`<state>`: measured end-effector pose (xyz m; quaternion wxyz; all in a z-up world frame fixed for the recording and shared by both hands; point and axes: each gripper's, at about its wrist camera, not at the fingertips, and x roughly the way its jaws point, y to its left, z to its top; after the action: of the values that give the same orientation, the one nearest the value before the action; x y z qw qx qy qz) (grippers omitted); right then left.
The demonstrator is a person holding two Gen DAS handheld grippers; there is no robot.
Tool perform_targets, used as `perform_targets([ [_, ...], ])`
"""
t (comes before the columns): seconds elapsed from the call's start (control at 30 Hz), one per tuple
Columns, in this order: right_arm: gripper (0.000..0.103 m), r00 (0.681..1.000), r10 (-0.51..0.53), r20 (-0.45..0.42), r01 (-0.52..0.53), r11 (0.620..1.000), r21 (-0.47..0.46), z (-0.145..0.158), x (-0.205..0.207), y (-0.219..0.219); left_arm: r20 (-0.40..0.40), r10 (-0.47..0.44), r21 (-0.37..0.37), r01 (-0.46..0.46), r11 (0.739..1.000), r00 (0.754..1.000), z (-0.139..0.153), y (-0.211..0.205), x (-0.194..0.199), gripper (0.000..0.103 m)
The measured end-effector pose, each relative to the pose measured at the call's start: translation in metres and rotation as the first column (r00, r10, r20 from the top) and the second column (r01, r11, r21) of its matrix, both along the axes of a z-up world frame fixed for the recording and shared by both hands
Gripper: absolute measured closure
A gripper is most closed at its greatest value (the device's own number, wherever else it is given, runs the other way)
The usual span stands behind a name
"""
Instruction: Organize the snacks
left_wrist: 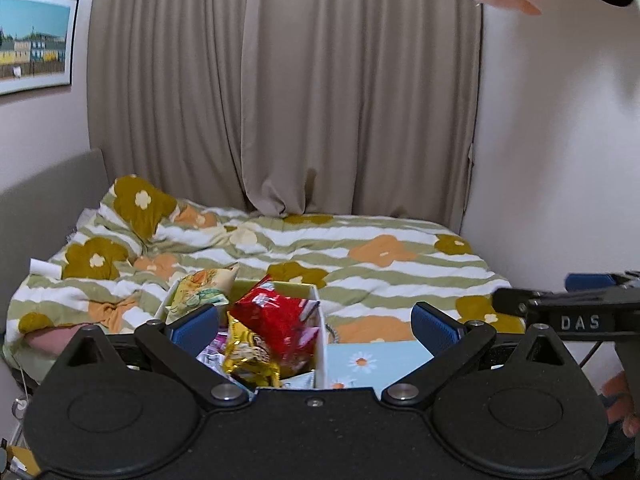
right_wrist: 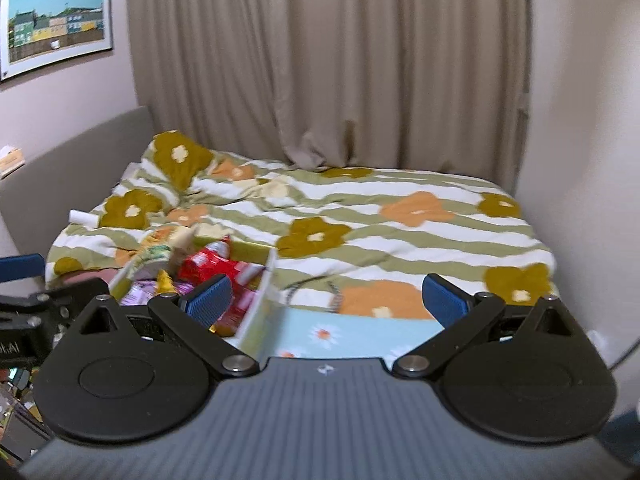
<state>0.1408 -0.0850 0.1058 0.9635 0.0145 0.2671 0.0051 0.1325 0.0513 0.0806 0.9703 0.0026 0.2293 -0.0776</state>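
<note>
Snacks [left_wrist: 276,320] stand packed upright in the white box [left_wrist: 320,344] at the bed's [left_wrist: 400,248] near edge — probably so each packet stays visible. We hold our left hand-held gripper [left_wrist: 316,326] and right hand-held gripper [right_wrist: 326,300] spread wide, grasping nothing — the task looks nearly done.

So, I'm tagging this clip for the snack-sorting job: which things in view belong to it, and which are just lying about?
Belongs to the job:
- white box
- red snack bag
- gold snack packet
- pale yellow-green snack bag
- left gripper, open
- right gripper, open

Just lying about:
- floral duvet
- beige curtains
- framed picture
- light-blue daisy-print surface
</note>
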Motion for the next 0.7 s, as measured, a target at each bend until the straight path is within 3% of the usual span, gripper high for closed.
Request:
perform_targets([
  [0.3,0.000,0.997,-0.076,-0.025,0.075,0.997,-0.014,-0.008,-0.063,-0.039,0.047,0.072,0.128,-0.077,0.989,0.996,-0.004,-0.028,-0.045,0.000],
  [0.7,0.000,0.993,-0.110,-0.046,0.109,0.994,-0.030,-0.014,-0.099,-0.049,0.027,0.122,0.161,-0.124,0.979,0.992,-0.019,-0.026,-0.063,0.000],
])
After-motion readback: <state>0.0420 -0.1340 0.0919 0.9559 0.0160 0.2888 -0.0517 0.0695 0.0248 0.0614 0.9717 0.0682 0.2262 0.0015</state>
